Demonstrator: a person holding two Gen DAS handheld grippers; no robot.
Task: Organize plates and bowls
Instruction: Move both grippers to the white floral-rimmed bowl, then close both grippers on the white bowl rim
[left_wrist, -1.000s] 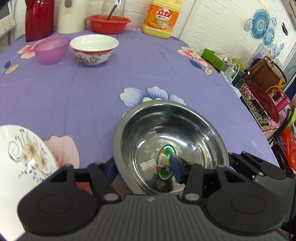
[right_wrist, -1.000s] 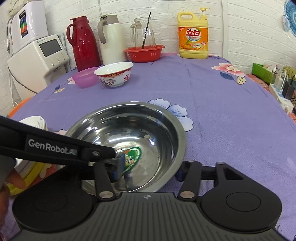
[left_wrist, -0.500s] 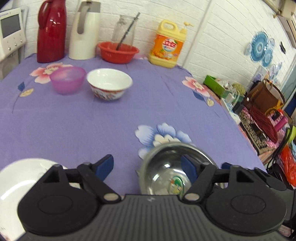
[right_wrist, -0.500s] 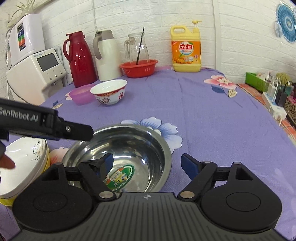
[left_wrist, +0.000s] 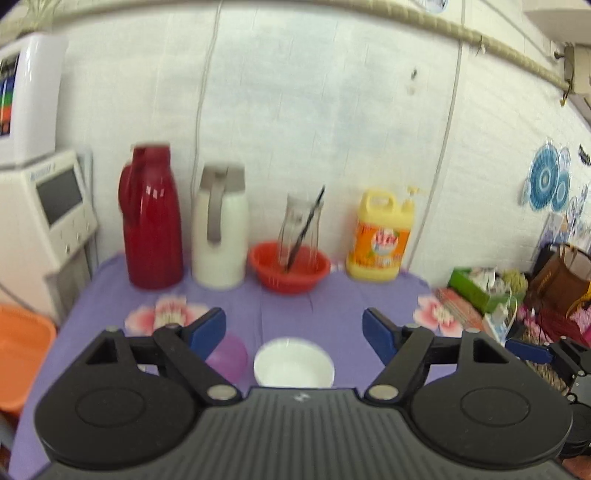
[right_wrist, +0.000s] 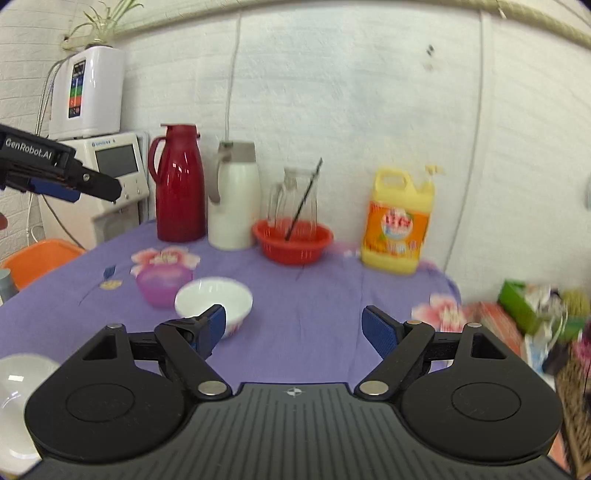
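Note:
A white patterned bowl (left_wrist: 293, 367) (right_wrist: 214, 299) and a small pink-purple bowl (left_wrist: 229, 356) (right_wrist: 164, 282) stand side by side on the purple flowered tablecloth (right_wrist: 314, 295). My left gripper (left_wrist: 294, 328) is open and empty, raised high above them. My right gripper (right_wrist: 293, 326) is open and empty, raised, with the white bowl just beyond its left finger. A white plate (right_wrist: 18, 398) shows at the lower left of the right wrist view. The left gripper's side (right_wrist: 62, 173) shows at the left there. The steel bowl is out of view.
At the table's back stand a red thermos (right_wrist: 180, 184), a white thermos (right_wrist: 232, 195), a red basket with a glass jug (right_wrist: 293, 242) and a yellow detergent jug (right_wrist: 399, 225). A white appliance (right_wrist: 114, 177) and orange tub (left_wrist: 18, 354) are left; clutter (left_wrist: 517, 295) is right.
Both grippers opened, let go of the steel bowl and rose, tilting up toward the back wall. The steel bowl has dropped out of both views.

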